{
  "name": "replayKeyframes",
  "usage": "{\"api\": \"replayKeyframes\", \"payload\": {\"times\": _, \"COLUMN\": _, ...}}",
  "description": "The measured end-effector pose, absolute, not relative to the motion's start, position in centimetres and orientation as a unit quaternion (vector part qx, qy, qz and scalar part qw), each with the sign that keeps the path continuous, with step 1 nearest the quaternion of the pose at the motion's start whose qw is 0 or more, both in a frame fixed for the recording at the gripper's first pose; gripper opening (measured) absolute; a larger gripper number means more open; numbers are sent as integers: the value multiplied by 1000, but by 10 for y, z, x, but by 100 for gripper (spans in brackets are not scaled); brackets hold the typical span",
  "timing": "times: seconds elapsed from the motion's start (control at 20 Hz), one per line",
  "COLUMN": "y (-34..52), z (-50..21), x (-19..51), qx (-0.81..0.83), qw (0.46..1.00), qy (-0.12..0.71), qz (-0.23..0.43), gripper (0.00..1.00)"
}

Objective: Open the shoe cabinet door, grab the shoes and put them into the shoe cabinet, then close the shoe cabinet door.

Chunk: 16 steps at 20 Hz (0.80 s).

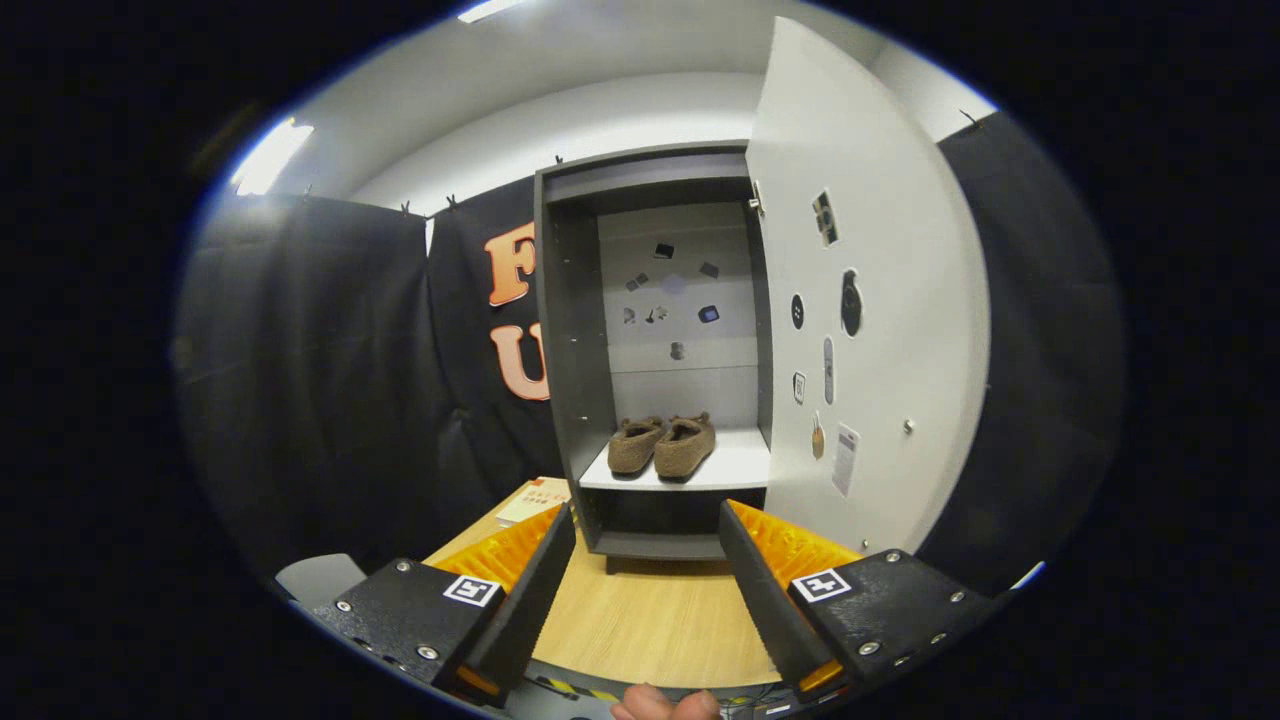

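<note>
A dark grey shoe cabinet (572, 330) stands on the wooden table beyond my fingers. Its white door (880, 250) is swung wide open to the right. A pair of brown fuzzy shoes (662, 445) sits side by side on the white shelf (740, 468) inside, toward its left half. My gripper (648, 570) is open, back from the cabinet's front, with nothing between its fingers. The left finger (530, 590) and right finger (765, 595) frame the cabinet's base.
The wooden tabletop (650, 620) runs from the fingers to the cabinet. A small card or booklet (535, 498) lies on the table left of the cabinet. Stickers and small objects dot the door's inner face and the cabinet's back panel. Part of a hand (665, 705) shows below the fingers.
</note>
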<state>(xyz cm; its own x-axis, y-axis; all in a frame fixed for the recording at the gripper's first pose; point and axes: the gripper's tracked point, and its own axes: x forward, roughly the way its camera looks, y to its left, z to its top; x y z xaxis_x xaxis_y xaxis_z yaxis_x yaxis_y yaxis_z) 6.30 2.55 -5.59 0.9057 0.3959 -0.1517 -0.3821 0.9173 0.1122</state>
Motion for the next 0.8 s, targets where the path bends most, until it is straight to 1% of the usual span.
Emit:
{"api": "replayKeyframes", "payload": {"times": 0.1, "y": 6, "z": -57, "x": 45, "qx": 50, "qw": 970, "qy": 85, "qz": 224, "gripper": 91}}
{"api": "replayKeyframes", "payload": {"times": 0.15, "y": -10, "z": -59, "x": 42, "qx": 46, "qw": 970, "qy": 82, "qz": 226, "gripper": 91}}
{"api": "replayKeyframes", "payload": {"times": 0.4, "y": -93, "z": -62, "x": 51, "qx": 62, "qw": 977, "qy": 75, "qz": 192, "gripper": 91}}
{"api": "replayKeyframes", "payload": {"times": 0.55, "y": -138, "z": -70, "x": 73, "qx": 68, "qw": 981, "qy": 76, "qz": 162, "gripper": 91}}
{"api": "replayKeyframes", "payload": {"times": 0.8, "y": -165, "z": -73, "x": 105, "qx": 75, "qw": 984, "qy": 82, "qz": 141, "gripper": 94}}
